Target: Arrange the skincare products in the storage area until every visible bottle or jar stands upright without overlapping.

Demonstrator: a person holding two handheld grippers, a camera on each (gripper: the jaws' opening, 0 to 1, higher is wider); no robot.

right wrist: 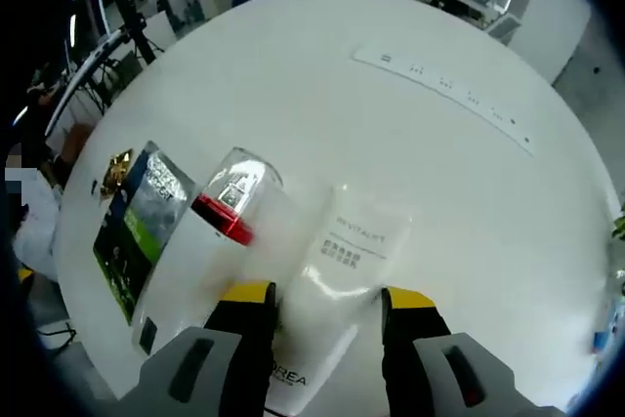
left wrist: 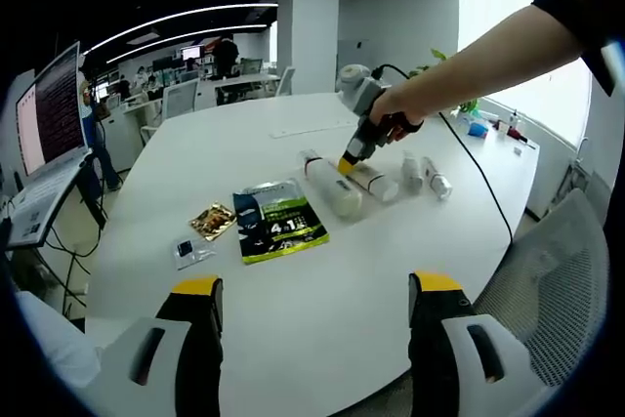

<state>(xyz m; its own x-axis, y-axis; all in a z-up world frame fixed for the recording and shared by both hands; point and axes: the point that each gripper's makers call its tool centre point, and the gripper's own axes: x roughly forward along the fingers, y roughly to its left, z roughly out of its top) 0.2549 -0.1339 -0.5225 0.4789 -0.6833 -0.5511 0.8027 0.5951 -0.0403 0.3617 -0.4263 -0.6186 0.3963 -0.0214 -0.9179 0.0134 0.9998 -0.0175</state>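
So the skincare stuff is all lying flat out on the middle of the big white table [left wrist: 293, 310], none of it upright. In the left gripper view, the left gripper [left wrist: 314, 290] hangs over the near edge with its yellow-tipped jaws spread wide and nothing between them. Further in, the right gripper [left wrist: 349, 157], held in a person's hand [left wrist: 391, 114], is down on the row of products.

In the right gripper view, the right gripper [right wrist: 319, 300] has its jaws apart on either side of a white tube [right wrist: 337, 285] marked REVITALIFT that lies on its side, but I honestly can't tell if the pads are touching it. Just beside the tube lies a clear-capped bottle [right wrist: 229, 197] with a red band, tipped over too.

Two more small white bottles [left wrist: 425, 175] lie past the gripper, toward the far edge. Nearer the left gripper's side sit a green sachet [left wrist: 278, 222], a small gold packet [left wrist: 211, 221] and a tiny dark-printed packet [left wrist: 190, 251], all flat.
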